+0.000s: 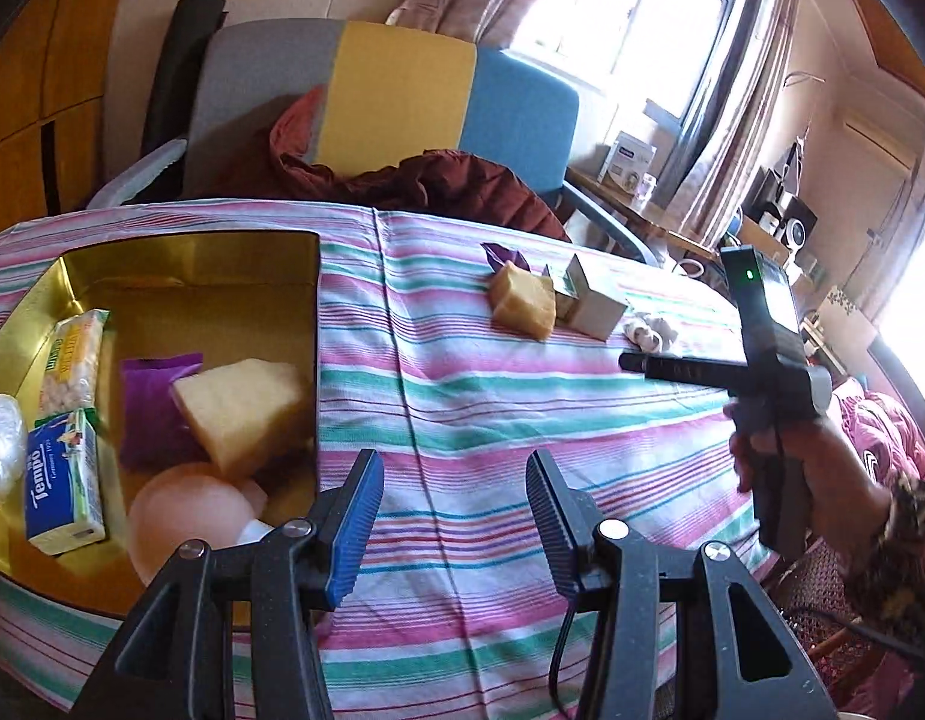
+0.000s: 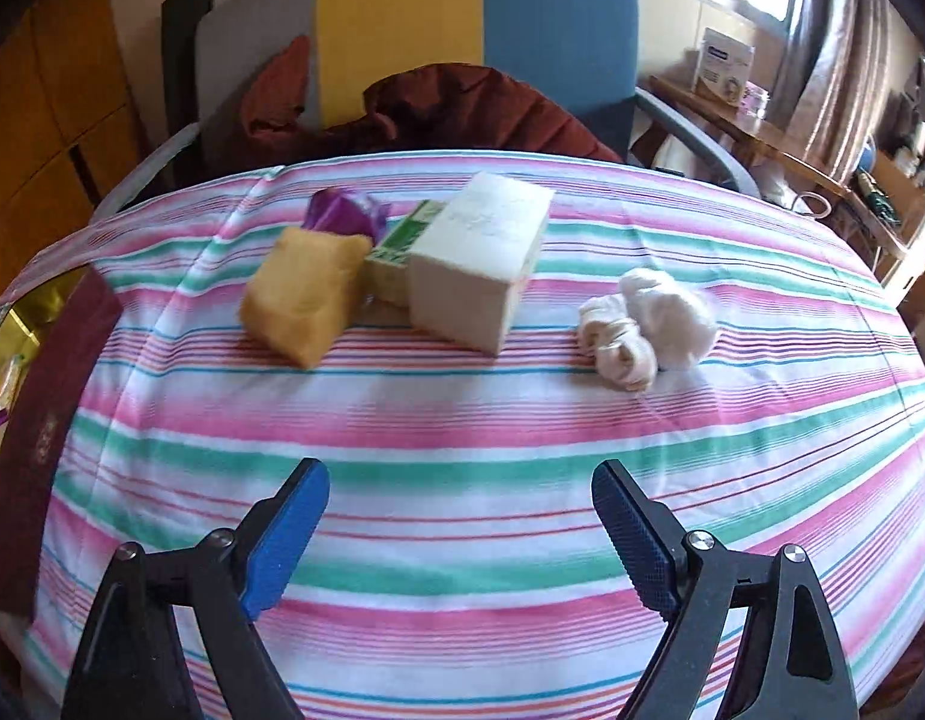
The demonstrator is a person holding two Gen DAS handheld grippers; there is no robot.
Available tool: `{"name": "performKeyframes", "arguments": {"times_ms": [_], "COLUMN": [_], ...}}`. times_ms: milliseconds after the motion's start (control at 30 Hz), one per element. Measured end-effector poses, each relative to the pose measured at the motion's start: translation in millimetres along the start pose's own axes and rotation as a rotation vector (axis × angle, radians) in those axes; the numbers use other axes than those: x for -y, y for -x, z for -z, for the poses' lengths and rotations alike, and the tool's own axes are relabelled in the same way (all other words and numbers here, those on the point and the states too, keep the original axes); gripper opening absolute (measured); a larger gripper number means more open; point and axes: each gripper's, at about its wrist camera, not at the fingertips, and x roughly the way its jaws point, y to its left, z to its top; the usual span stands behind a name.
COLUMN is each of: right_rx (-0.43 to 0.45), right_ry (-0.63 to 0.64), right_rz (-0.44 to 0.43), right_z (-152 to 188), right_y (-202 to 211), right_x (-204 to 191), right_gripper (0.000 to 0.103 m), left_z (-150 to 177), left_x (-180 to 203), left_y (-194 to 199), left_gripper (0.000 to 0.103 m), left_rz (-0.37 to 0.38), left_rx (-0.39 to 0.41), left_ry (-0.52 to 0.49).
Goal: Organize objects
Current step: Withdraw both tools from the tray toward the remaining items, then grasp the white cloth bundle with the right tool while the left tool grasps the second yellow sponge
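A striped cloth in pink, green and white covers the table. Behind it stands a chair with a grey, yellow and blue back, and a dark red jacket lies on its seat. A bright window with curtains is at the back right, and a wooden shelf full of small things runs under it.

On the left end of the table sits a gold box, open on top. Inside it lie a blue tissue pack, a long snack pack, a purple pouch, a yellow sponge, a clear plastic wad and a pale pink round thing.

More things wait near the far edge of the cloth — a second yellow sponge, a purple wrapper behind it, a small green carton and a white box, all close together. A white sock bundle lies apart to their right.

The left gripper hangs just beside the gold box with its jaws partly apart and nothing between them. The right gripper hangs over bare cloth with its jaws wide apart and empty — well short of the things. A hand holds its handle at the table's right edge. The middle of the cloth is bare.
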Motion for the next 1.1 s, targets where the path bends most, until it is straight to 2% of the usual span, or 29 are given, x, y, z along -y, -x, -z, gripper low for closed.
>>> {"name": "performKeyframes", "arguments": {"times_ms": [267, 533, 600, 700, 767, 1033, 1100], "right_rx": [0.054, 0.054, 0.050, 0.072, 0.081, 0.101, 0.104], "right_ry": [-0.060, -0.163, -0.179, -0.177, -0.164, -0.143, -0.157], "right_rz": [0.081, 0.011, 0.003, -0.006, -0.007, 0.005, 0.004], "right_z": [-28.9, -35.8, -34.1, -33.7, -32.0, -23.3, -20.0], "right_y": [-24.7, -59.4, -64.7, -63.8, -63.0, -56.6, -54.3], "right_x": [55.6, 79.5, 82.5, 81.8, 78.8, 70.3, 71.2], "right_gripper": [0.068, 0.060, 0.058, 0.043, 0.039, 0.034, 0.034], "left_z": [1.3, 0.4, 0.9, 0.6, -0.9, -26.7, -37.0], "left_x": [14.0, 21.5, 24.0, 28.3, 31.2, 38.1, 41.5], "left_y": [-6.4, -17.1, -20.5, -25.6, -30.1, -57.6, -70.1], "left_gripper": [0.050, 0.050, 0.050, 0.050, 0.050, 0.050, 0.055], "left_rz": [-0.013, -0.020, -0.023, -0.022, -0.018, -0.007, -0.015], "left_rx": [-0.031, -0.071, -0.083, -0.096, -0.105, -0.125, -0.136], "left_ry": [-0.046, -0.068, -0.075, -0.089, -0.092, -0.068, -0.070]}}
